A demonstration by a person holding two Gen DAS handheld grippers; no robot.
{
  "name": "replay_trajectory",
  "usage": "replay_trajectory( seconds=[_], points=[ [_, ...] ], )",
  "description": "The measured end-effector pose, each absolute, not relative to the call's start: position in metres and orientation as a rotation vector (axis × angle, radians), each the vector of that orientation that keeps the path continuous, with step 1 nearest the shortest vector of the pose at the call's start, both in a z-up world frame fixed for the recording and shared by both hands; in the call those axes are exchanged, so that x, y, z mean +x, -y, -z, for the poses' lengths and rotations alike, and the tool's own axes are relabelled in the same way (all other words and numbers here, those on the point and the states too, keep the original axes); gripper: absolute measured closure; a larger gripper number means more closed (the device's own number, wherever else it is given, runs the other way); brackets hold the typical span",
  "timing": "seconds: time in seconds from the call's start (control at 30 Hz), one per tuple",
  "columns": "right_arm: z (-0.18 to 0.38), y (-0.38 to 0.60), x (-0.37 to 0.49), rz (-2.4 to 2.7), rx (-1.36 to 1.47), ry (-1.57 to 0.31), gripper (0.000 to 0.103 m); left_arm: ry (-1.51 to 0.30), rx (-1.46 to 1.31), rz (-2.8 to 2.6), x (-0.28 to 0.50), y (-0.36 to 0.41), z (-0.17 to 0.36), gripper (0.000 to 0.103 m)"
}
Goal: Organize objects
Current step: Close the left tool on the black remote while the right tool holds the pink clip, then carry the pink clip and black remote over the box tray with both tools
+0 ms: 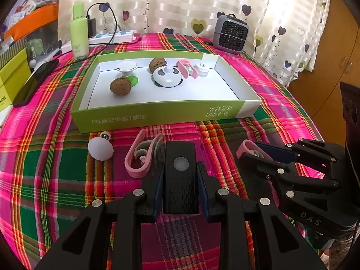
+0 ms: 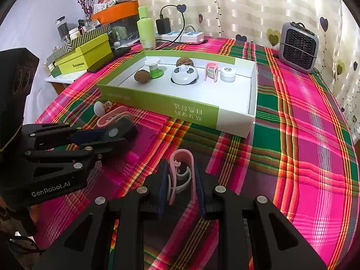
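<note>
Left wrist view: left gripper (image 1: 180, 175) low over plaid cloth (image 1: 56, 180), jaws clamped on a black rectangular device (image 1: 180, 175) w/ round grey button; pads press both its long sides. Just left of it a pink clip (image 1: 140, 157) lies flat on cloth, and further left a white dome-shaped piece (image 1: 100, 149) w/ small roller end. Right gripper (image 1: 267, 155) comes in from the right, fingers closed round a second pink clip (image 1: 246, 149). Behind all this, green-and-white tray box (image 1: 157, 114) holding two walnuts, nearer (image 1: 120, 86) and farther (image 1: 157, 64), a white-topped stand on green base (image 1: 127, 70), panda-faced white gadget (image 1: 167, 76), a third pink clip (image 1: 187, 68), small white jar (image 1: 201, 69). At back: green bottle (image 1: 78, 31), power strip (image 1: 112, 37), grey heater (image 1: 230, 33); phone (image 1: 33, 83) at left edge. Right wrist view: right gripper (image 2: 181, 177) gripping second pink clip (image 2: 182, 173) between its pads, clip standing on edge, just above cloth (image 2: 303, 146). Left gripper (image 2: 108, 138) at left, shut on black device (image 2: 121, 130); first clip (image 2: 108, 117) and dome piece (image 2: 99, 108) sit beyond it, near tray's front wall (image 2: 157, 103). Tray contents same layout; heater (image 2: 299, 47) far right, yellow-green boxes (image 2: 85, 54) off table's left side.
</note>
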State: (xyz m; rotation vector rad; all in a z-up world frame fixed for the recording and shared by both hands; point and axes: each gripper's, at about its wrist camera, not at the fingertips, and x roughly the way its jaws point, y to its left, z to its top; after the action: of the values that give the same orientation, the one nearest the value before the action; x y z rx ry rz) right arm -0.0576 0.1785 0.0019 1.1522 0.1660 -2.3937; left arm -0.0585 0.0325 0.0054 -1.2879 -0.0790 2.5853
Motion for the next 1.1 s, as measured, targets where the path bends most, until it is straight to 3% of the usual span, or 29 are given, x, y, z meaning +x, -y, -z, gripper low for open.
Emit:
replay_trajectory(
  seconds=[1.1],
  points=[
    [-0.015,-0.171,-0.046,2.407,1.126,-0.089,0.079,0.103,-1.203,-2.616,-0.047,-0.021,-0.025,0.077]
  ],
)
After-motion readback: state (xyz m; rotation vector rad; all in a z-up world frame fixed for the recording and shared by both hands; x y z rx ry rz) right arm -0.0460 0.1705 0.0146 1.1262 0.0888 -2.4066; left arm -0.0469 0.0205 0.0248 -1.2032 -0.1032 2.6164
